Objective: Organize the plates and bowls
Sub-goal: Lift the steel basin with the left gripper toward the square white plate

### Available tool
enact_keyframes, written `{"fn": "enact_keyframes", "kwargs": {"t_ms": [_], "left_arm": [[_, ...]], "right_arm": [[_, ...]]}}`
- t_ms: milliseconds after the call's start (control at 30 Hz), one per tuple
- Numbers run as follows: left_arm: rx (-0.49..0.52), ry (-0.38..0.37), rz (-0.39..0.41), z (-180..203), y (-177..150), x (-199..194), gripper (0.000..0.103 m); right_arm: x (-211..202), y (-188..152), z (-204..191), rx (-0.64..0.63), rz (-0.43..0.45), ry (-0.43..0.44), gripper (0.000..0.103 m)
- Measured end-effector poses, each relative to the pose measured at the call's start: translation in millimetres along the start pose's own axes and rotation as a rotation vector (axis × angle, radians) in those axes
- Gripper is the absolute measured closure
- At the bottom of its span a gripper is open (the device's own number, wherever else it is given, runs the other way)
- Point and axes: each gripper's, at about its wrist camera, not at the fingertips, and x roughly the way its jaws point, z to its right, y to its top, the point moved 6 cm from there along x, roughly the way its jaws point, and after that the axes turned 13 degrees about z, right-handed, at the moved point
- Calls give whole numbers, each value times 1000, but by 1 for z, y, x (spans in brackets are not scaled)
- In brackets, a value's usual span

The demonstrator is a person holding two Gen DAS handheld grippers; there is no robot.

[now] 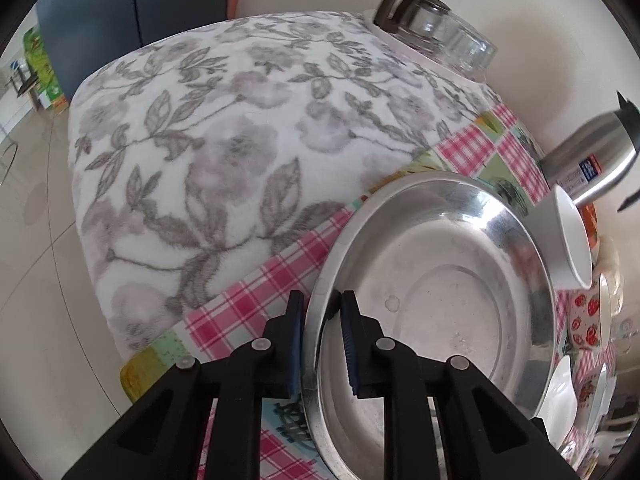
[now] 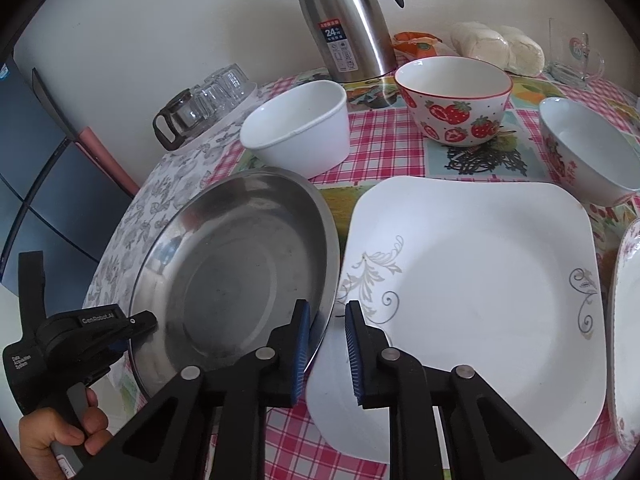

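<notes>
A round steel plate (image 1: pixel 440 280) (image 2: pixel 240 272) lies half on the floral cloth (image 1: pixel 220 160) and half on the pink checked tablecloth (image 2: pixel 380 128). My left gripper (image 1: pixel 322 296) is shut on its left rim, one pad inside the dish and one outside; in the right wrist view this left gripper (image 2: pixel 140 322) shows at the same rim, held by a person's hand (image 2: pixel 60 440). My right gripper (image 2: pixel 327 306) is shut on the opposite rim, just above the edge of a white square plate (image 2: pixel 480 280).
Behind the plates stand a plain white bowl (image 2: pixel 300 132), a strawberry bowl (image 2: pixel 452 108) and a third bowl (image 2: pixel 588 152). An oval plate (image 2: pixel 628 340) sits at the right edge. A steel thermos (image 2: pixel 348 24), glassware (image 2: pixel 200 108) and a glass mug (image 2: pixel 572 56) line the wall.
</notes>
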Motion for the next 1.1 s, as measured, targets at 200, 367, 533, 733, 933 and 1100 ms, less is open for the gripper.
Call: {"fn": "enact_keyframes", "kwargs": {"t_ms": [200, 367, 533, 733, 933, 1100], "left_arm": [[-41, 44, 12, -17, 2, -2, 84], [-29, 48, 16, -16, 2, 0, 84], [-36, 45, 15, -18, 2, 0, 84], [-24, 50, 18, -17, 2, 1, 83], [-39, 48, 14, -18, 3, 0, 84], [-34, 49, 27, -19, 4, -6, 84]], "right_arm": [[-1, 1, -12, -26, 10, 25, 84], [5, -4, -22, -25, -6, 61, 84], [13, -9, -29, -32, -25, 71, 84], [23, -13, -26, 20, -47, 89, 84], [25, -14, -32, -3, -58, 99, 83], [18, -10, -38, -19, -40, 121, 83]]}}
